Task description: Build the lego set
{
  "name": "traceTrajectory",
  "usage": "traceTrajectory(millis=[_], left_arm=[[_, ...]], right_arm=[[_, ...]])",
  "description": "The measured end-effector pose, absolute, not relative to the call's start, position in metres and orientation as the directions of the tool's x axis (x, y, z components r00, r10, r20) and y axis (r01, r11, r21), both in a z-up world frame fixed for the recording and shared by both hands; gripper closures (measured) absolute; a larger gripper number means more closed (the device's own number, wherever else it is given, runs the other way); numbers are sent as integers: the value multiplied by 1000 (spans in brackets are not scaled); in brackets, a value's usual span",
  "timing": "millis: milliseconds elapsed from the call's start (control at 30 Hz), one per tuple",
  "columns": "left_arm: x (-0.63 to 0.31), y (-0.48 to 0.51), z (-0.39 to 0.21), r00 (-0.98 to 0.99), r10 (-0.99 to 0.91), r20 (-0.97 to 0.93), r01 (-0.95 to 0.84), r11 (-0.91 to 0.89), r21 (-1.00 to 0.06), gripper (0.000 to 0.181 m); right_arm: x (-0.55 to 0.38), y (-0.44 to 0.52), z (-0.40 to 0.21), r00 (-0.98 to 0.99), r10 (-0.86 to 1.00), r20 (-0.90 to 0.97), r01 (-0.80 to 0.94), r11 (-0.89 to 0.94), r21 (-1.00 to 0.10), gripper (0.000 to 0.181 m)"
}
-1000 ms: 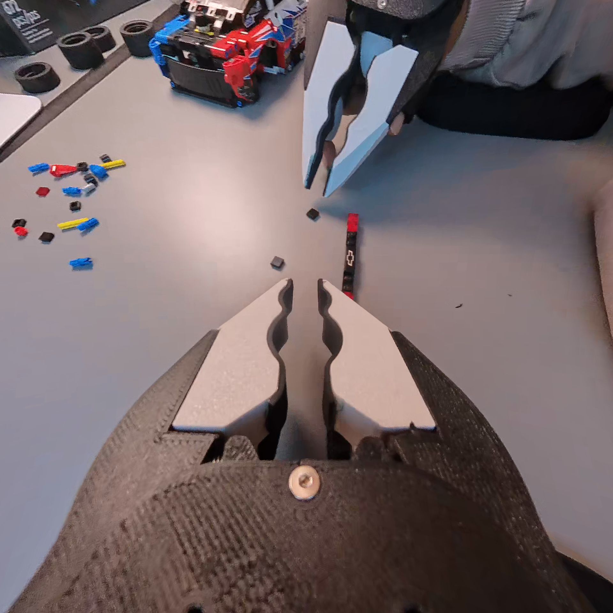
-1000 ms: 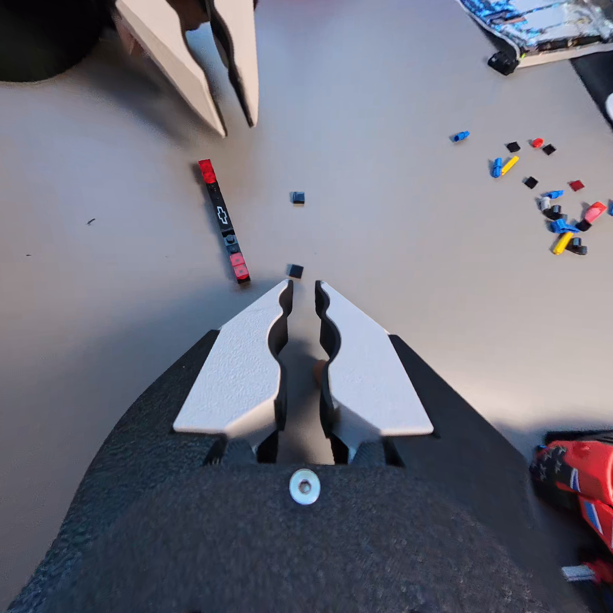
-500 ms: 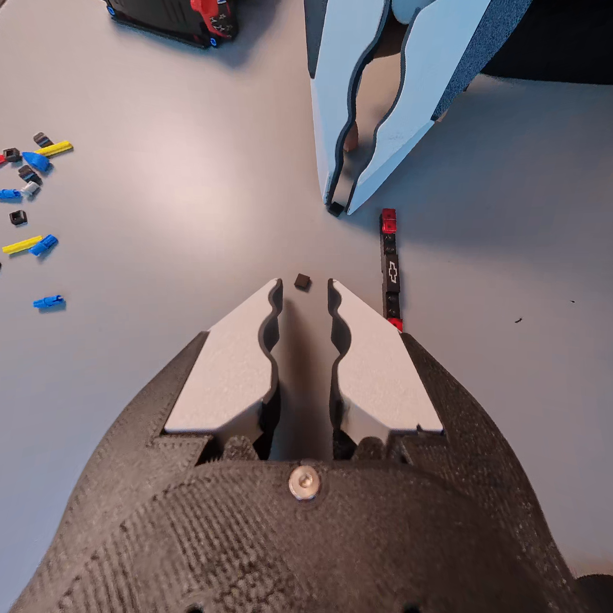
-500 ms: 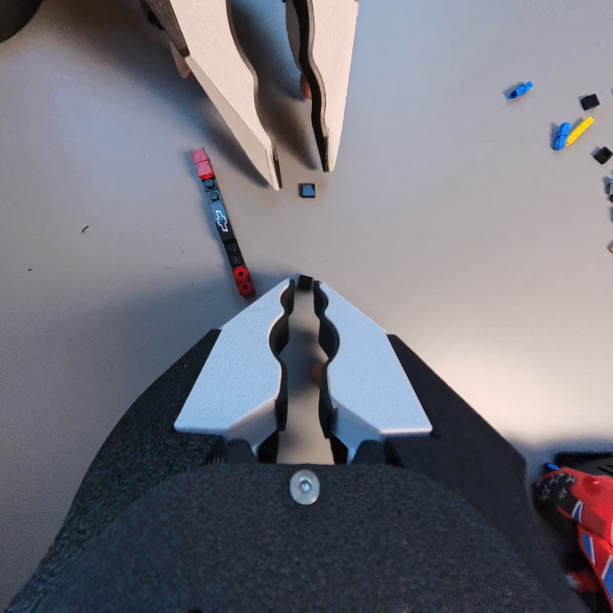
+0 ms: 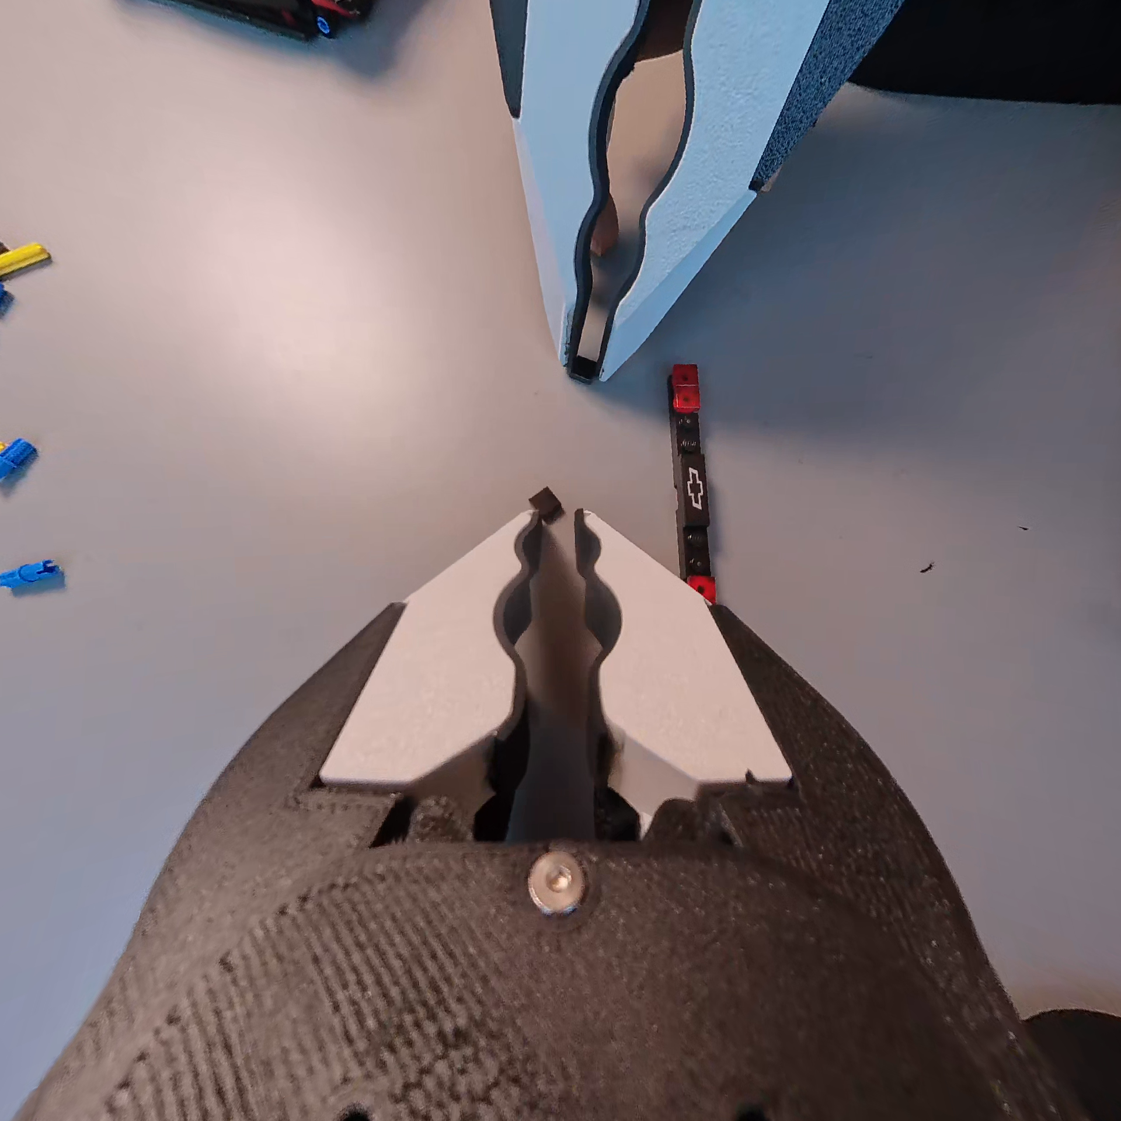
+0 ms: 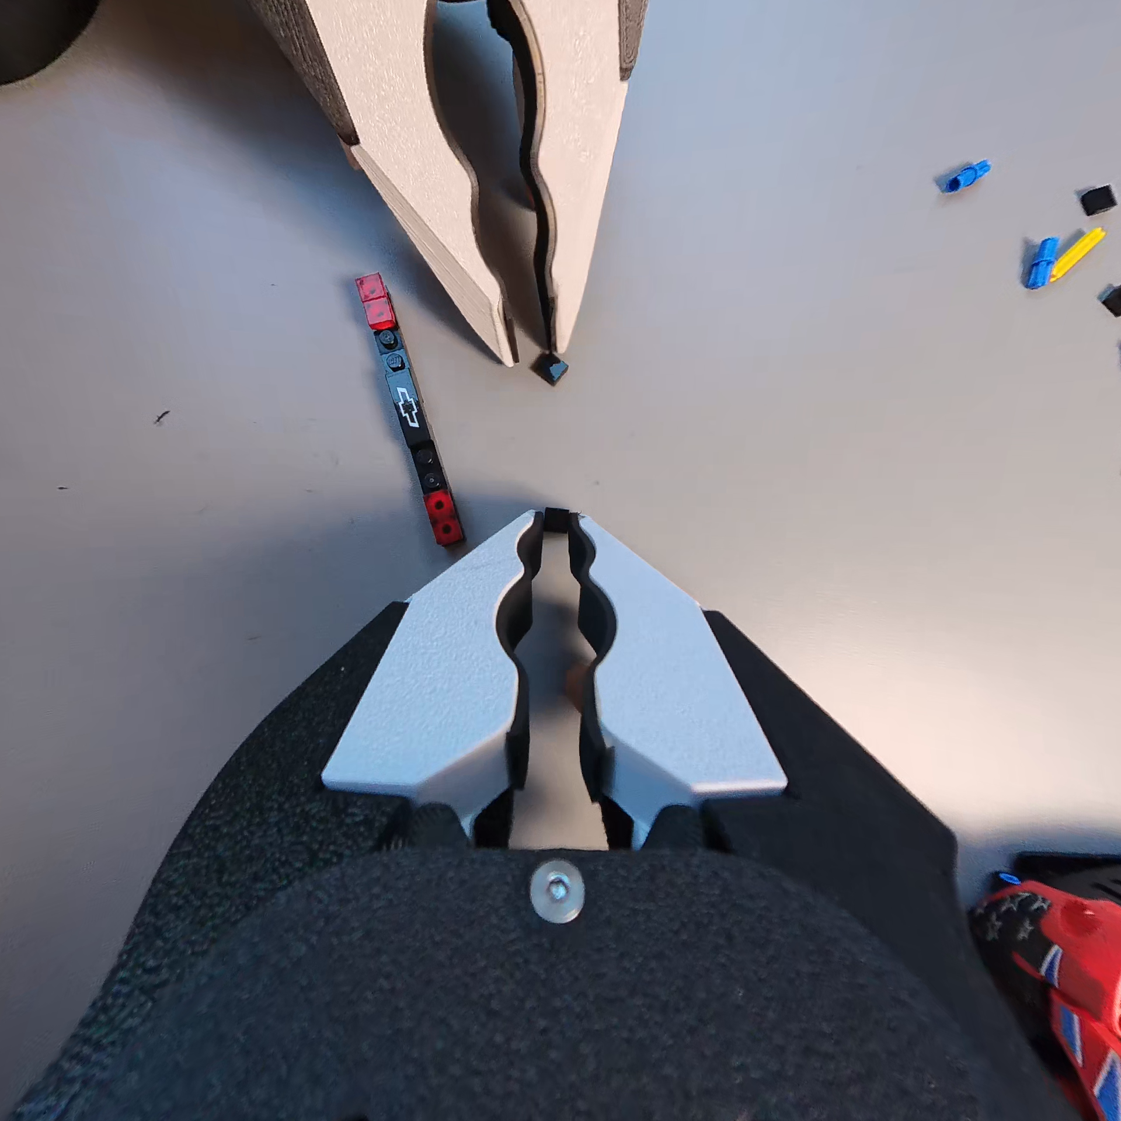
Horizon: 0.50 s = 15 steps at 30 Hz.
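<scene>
A long black strip with red ends (image 5: 691, 485) lies flat on the grey table; it also shows in the right wrist view (image 6: 412, 406). My right gripper (image 6: 555, 515) is shut on a small black tile (image 6: 555, 520), pinched between its tips at table height; the left wrist view shows this pinch too (image 5: 584, 366). My left gripper (image 5: 557, 514) is narrowly open. A second small black tile (image 5: 546, 503) lies at the tip of its left finger, not pinched, and also shows in the right wrist view (image 6: 551, 367). Both grippers face each other beside the strip.
Loose blue, yellow and black small parts lie off to one side (image 5: 24, 455) (image 6: 1043, 261). A partly built red, blue and black model (image 6: 1067, 946) stands close to my right gripper's right side. A person's dark sleeve (image 5: 1001, 54) is behind the right gripper. The tips of one gripper are about 5 cm away from the tips of the other.
Both grippers moved closer together and down toward the table. The right one closed on its black tile. The left one's fingers narrowed and reached the other tile.
</scene>
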<state>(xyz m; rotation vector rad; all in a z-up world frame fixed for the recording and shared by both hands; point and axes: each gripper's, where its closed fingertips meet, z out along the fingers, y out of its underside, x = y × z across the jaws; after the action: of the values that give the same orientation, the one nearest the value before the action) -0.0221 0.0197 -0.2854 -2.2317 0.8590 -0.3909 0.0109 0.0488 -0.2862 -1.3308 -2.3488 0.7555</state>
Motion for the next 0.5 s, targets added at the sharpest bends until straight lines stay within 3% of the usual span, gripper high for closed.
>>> traceTrajectory(millis=[100,500], left_arm=[[-21,19,-285,733,-680,16,-474,-527,-706,181],[-26,17,-285,746,-666,13,-463,-533,-708,181]], right_arm=[[11,49,-286,-505,862,31,682,421,-597,176],[11,49,-286,-506,862,20,683,414,-602,176]])
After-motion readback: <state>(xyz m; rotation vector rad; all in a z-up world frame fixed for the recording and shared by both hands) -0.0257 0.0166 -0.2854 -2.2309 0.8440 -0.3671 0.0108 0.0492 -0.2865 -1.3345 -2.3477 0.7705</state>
